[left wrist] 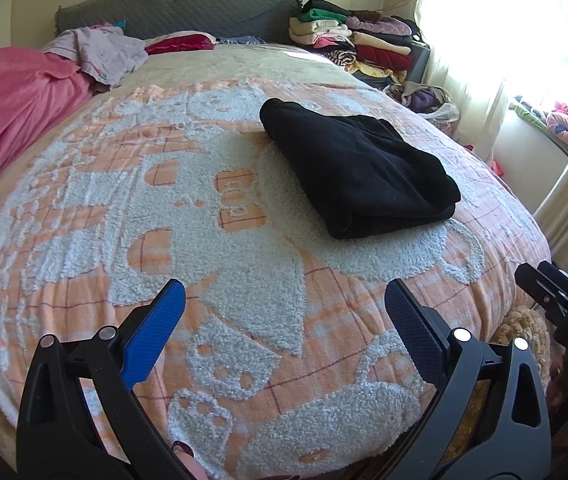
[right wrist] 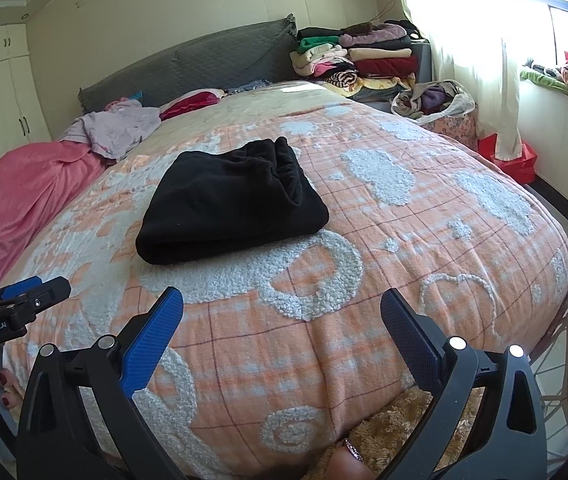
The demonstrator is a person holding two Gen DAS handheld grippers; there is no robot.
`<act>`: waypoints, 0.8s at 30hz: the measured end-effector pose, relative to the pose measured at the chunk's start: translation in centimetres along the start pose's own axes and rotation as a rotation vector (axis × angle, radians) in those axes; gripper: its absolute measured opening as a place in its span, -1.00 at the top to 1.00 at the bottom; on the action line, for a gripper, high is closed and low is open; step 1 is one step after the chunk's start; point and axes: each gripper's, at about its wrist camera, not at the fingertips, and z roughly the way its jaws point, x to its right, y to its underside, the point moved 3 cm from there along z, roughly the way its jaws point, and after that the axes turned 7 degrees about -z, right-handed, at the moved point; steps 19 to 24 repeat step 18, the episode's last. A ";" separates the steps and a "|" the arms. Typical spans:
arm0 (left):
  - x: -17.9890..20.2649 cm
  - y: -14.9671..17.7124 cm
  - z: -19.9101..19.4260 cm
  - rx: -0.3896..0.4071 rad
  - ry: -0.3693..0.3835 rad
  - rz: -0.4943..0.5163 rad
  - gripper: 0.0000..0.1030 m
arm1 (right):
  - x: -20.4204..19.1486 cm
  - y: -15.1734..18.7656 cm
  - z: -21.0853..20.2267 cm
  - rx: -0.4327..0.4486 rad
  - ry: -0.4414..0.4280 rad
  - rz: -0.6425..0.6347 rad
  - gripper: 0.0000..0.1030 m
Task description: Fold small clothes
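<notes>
A black fleece garment [left wrist: 358,170] lies folded into a thick rectangle on the orange and white bedspread [left wrist: 163,208]. It also shows in the right wrist view [right wrist: 227,204], left of centre. My left gripper [left wrist: 284,300] is open and empty, held above the bedspread near the bed's foot, short of the garment. My right gripper [right wrist: 281,306] is open and empty, also near the foot of the bed, apart from the garment. The right gripper's body shows at the right edge of the left wrist view [left wrist: 564,304]; the left gripper's body shows at the left of the right wrist view [right wrist: 11,304].
A pink blanket [left wrist: 11,108] and a lilac garment [left wrist: 99,50] lie at the bed's left side. Stacks of folded clothes [left wrist: 360,40] stand by the grey headboard [left wrist: 179,6]. A bag of clothes [right wrist: 432,100], a red box [right wrist: 512,158] and curtains [right wrist: 464,40] are to the right.
</notes>
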 end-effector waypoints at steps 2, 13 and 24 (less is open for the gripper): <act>-0.2 0.0 0.0 -0.007 -0.004 -0.005 -0.81 | 0.6 0.1 -0.2 0.000 0.007 0.013 -0.91; -14.9 -2.9 -0.1 0.022 -0.193 -0.229 -0.81 | 14.2 1.5 -3.6 0.009 0.272 0.239 -0.91; -29.8 -6.3 -0.2 0.009 -0.488 -0.391 -0.81 | 30.5 4.7 -5.0 -0.073 0.643 0.450 -0.91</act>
